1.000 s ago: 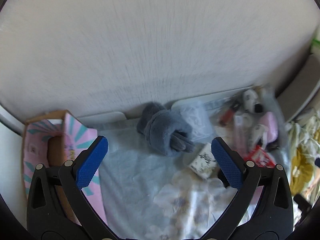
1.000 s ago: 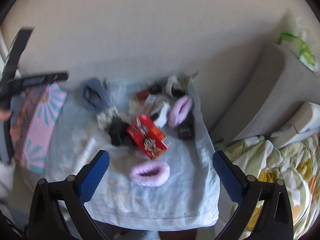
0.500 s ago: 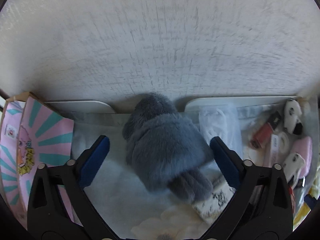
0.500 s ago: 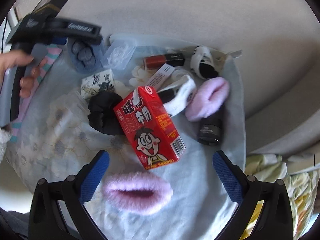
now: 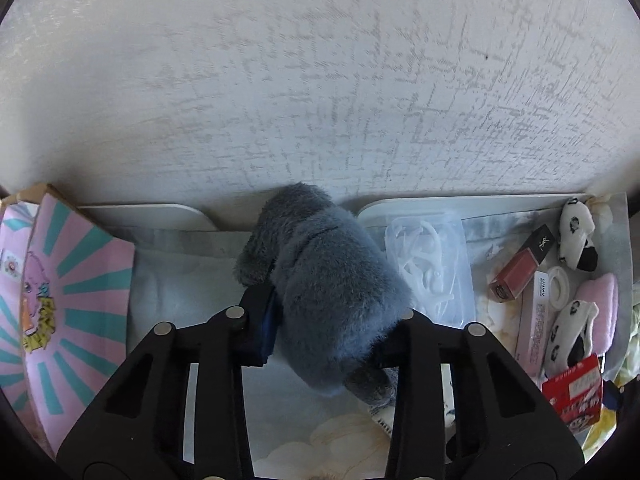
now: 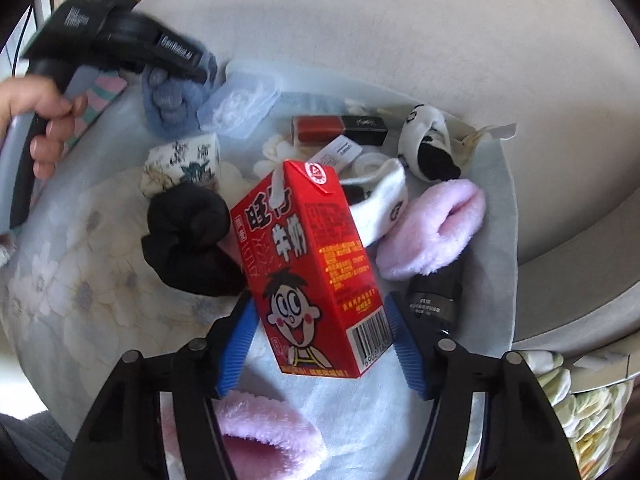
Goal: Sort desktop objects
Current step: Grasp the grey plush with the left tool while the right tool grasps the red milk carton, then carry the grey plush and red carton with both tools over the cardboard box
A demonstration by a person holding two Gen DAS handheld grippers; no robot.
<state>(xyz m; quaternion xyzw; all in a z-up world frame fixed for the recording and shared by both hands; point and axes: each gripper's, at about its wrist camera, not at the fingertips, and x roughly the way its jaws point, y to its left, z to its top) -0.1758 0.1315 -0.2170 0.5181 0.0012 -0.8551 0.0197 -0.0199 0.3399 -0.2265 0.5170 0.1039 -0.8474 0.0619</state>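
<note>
My left gripper (image 5: 326, 320) is shut on a fluffy grey-blue sock bundle (image 5: 324, 292) near the wall; it also shows in the right wrist view (image 6: 172, 96) under the left gripper's body (image 6: 132, 48). My right gripper (image 6: 320, 336) has closed its blue pads (image 6: 236, 344) on the sides of a red milk carton (image 6: 308, 264) with a cartoon face, lying on the pale blue floral cloth (image 6: 92, 280). The carton's corner also shows in the left wrist view (image 5: 576, 396).
A pink striped box (image 5: 60, 304) stands at the left. On the cloth lie a clear plastic case (image 5: 428, 268), a red lip gloss (image 6: 336, 128), black socks (image 6: 188, 236), pink fluffy socks (image 6: 432, 232), panda socks (image 6: 428, 148), a black jar (image 6: 436, 300) and a floral packet (image 6: 184, 164).
Both grippers moved in and closed: the left on the grey-blue sock bundle, the right on the red milk carton. Both were open before.
</note>
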